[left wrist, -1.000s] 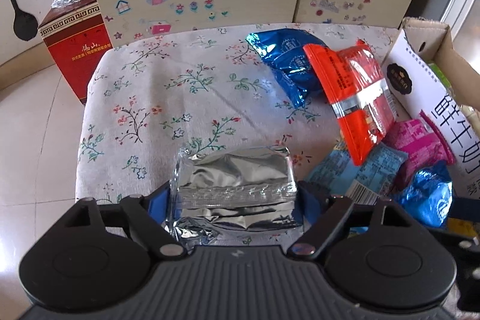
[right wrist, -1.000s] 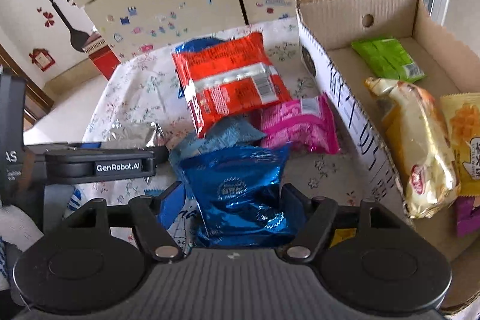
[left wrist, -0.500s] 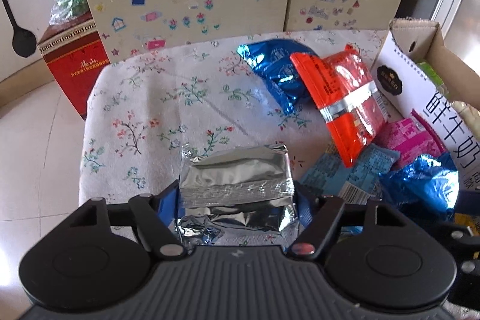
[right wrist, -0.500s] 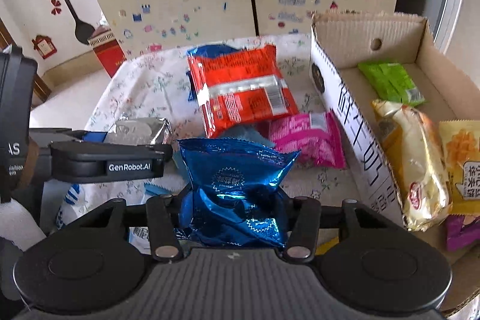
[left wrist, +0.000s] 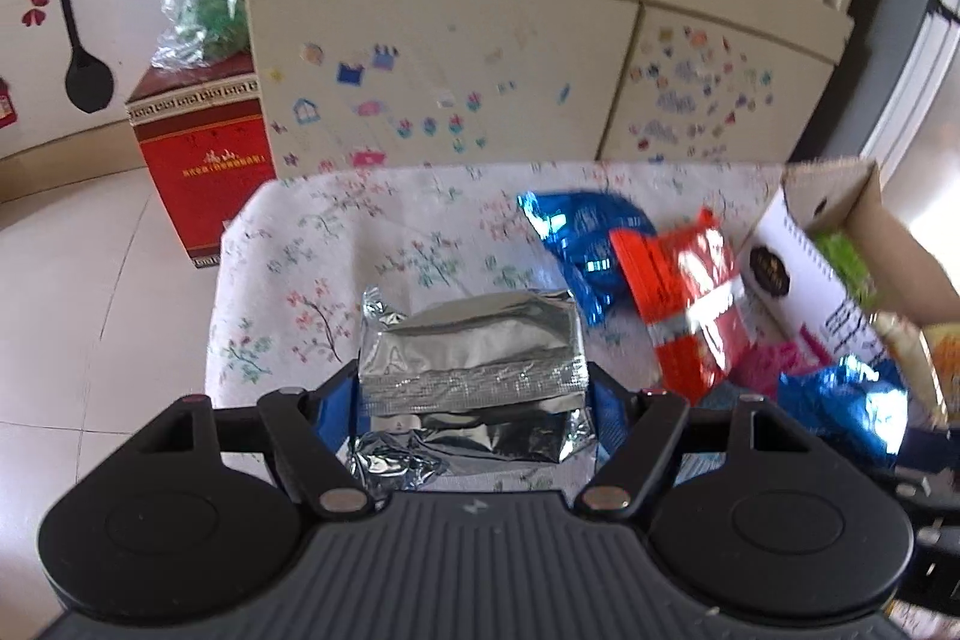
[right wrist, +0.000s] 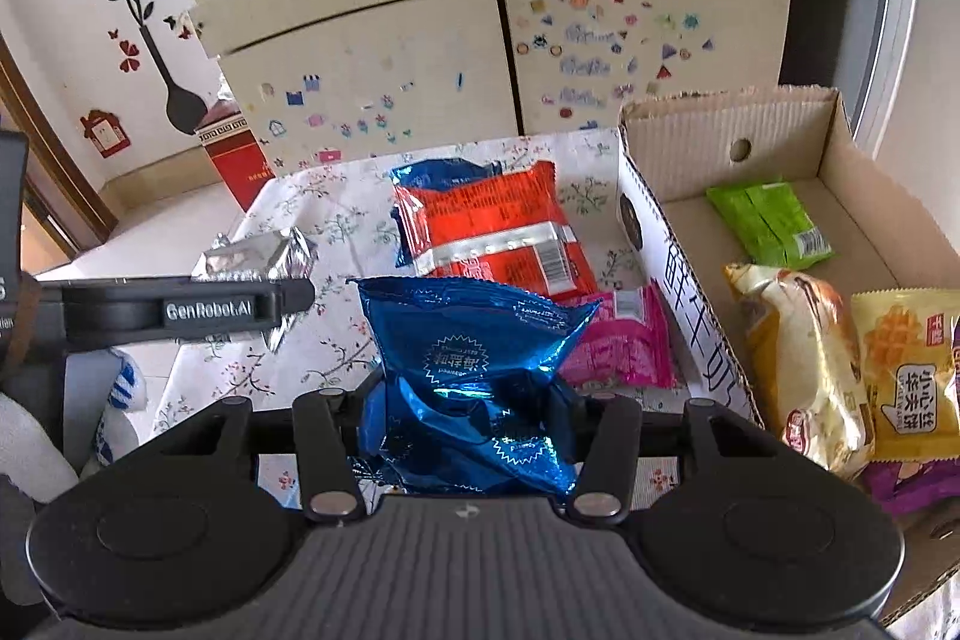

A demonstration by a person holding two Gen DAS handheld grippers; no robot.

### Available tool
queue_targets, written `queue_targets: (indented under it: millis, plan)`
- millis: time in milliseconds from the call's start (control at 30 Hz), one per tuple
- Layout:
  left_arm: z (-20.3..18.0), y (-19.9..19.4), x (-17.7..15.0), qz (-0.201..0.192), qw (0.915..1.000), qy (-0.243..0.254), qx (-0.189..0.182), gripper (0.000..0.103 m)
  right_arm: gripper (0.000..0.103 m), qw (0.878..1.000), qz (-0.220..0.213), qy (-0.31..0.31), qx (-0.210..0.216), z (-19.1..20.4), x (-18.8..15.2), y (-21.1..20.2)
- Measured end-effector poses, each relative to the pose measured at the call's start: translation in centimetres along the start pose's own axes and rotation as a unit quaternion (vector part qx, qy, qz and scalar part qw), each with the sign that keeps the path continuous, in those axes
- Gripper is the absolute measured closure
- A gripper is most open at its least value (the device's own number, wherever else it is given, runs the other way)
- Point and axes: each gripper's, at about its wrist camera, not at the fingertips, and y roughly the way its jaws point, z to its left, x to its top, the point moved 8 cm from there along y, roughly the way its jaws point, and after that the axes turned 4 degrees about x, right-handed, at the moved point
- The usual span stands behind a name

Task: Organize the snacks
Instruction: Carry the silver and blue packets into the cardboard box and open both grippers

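Left gripper (left wrist: pixel 474 400) clamped on silver foil pack (left wrist: pixel 471 367), now lifted clear of floral tablecloth (left wrist: pixel 336 244), whereas earlier resting on it. Right gripper (right wrist: pixel 471 424) clamped on blue foil bag (right wrist: pixel 474 382), likewise raised. At 12 o'clock, orange packet (right wrist: pixel 492 226) unmoved. At 2 o'clock, cardboard box (right wrist: pixel 732 124) holding green packet (right wrist: pixel 768 220).
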Motion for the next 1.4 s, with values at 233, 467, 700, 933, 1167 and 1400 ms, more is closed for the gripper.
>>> queue_targets:
  millis: [233,467,700,933,1167,1400]
  plan:
    - [-0.7,-1.8,1.9,-0.042,0.9991,0.002,0.004,0.029,0.046,0.999,-0.022,-0.025,-0.003,0.5,0.7,-1.1]
    - [-3.0,-3.0,3.2,-0.077,0.9968,0.021,-0.003,0.029,0.046,0.998,-0.053,-0.025,-0.015,-0.7,1.8,-3.3]
    - [-6.0,-3.7,3.8,-0.098,0.9942,0.037,-0.022,0.029,0.046,0.997,-0.074,-0.013,-0.029,-2.4,2.4,-5.1]
    - [-8.9,-4.1,4.0,-0.11,0.9918,0.05,-0.042,0.029,0.046,0.994,-0.096,0.008,-0.045,-4.5,2.9,-7.0]
    - [-11.7,-4.4,4.0,-0.123,0.988,0.072,-0.06,0.029,0.046,0.989,-0.121,0.051,-0.072,-7.9,2.9,-9.5]
    - [-14.8,-4.6,4.2,-0.128,0.9843,0.082,-0.09,0.028,0.046,0.982,-0.133,0.1,-0.088,-10.8,2.5,-11.1]
